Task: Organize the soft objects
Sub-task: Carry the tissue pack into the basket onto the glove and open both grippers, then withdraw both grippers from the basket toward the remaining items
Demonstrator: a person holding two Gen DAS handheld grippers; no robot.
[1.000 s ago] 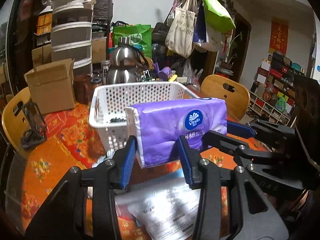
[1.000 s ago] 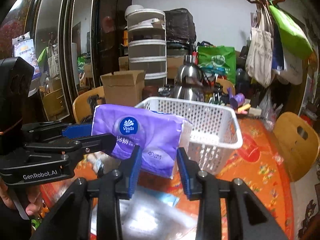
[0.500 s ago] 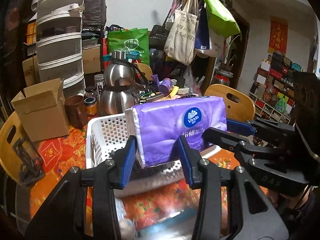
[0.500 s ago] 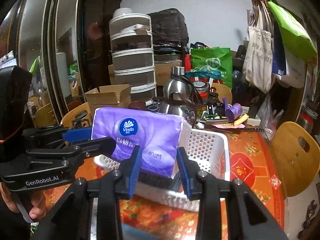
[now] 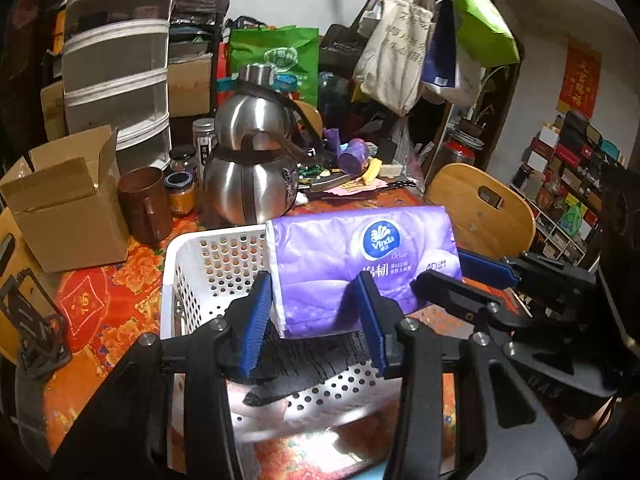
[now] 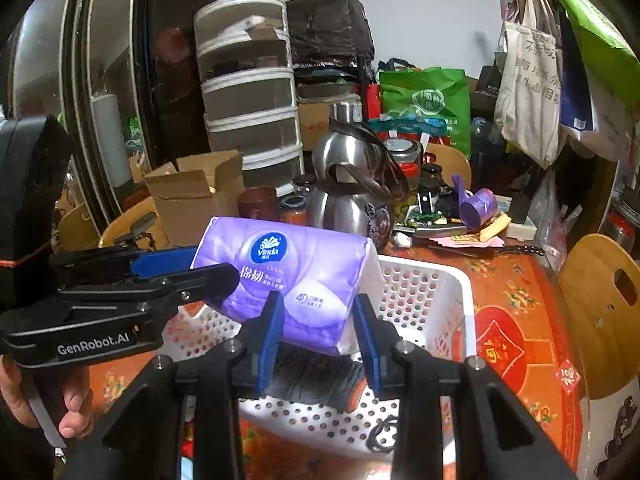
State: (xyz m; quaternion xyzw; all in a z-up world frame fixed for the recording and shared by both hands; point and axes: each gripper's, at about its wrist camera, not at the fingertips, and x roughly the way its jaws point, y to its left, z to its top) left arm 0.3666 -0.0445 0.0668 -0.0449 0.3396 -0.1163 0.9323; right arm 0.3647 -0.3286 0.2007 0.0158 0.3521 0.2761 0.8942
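Both grippers hold a purple Vinda tissue pack (image 5: 360, 264) in the air over a white perforated basket (image 5: 172, 264). My left gripper (image 5: 314, 320) has the pack's left end between its blue pads. Its jaws are opening, though the pads still touch the pack. My right gripper (image 6: 319, 332) is shut on the other end of the tissue pack (image 6: 288, 272). Each gripper shows in the other's view: the left gripper (image 6: 192, 268) and the right gripper (image 5: 440, 270). A dark knitted item (image 6: 316, 376) lies in the basket (image 6: 468, 300) under the pack.
Behind the basket stand two steel kettles (image 5: 252, 176), a brown mug (image 5: 144, 208), jars and an open cardboard box (image 5: 64, 200). A wooden chair (image 5: 480, 208) is at the right and a black stand (image 5: 32, 320) at the left. A person's hand (image 6: 76, 400) grips the left handle.
Both grippers carried the tissue pack forward, from in front of the basket to above its inside. The plastic-wrapped pack on the table below has dropped out of view.
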